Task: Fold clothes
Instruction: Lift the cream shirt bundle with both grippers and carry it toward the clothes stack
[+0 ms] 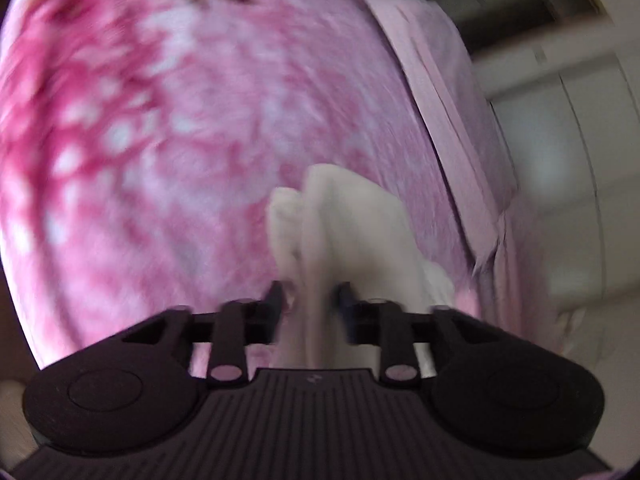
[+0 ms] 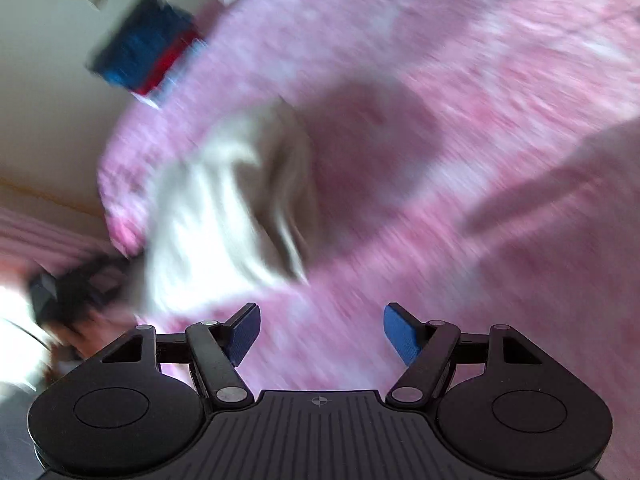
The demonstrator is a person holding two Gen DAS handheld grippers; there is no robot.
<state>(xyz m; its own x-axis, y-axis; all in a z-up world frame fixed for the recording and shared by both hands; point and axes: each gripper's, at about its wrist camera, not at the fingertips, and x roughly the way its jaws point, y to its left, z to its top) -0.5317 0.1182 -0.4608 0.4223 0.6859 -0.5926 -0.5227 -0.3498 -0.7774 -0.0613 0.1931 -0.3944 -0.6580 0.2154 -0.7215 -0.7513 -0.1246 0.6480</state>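
A white garment is bunched up over the pink flowered blanket. Its cloth runs back between the fingers of my left gripper, which is shut on it. In the right wrist view the same white garment rises from the left gripper at the left edge and casts a shadow on the blanket. My right gripper hangs over bare blanket to the right of the garment. Its blue pads stand wide open with nothing between them. Both views are blurred.
A stack of folded blue and red clothes lies at the blanket's far edge by a pale wall. A plain pink sheet borders the blanket on the right, with white furniture beyond it.
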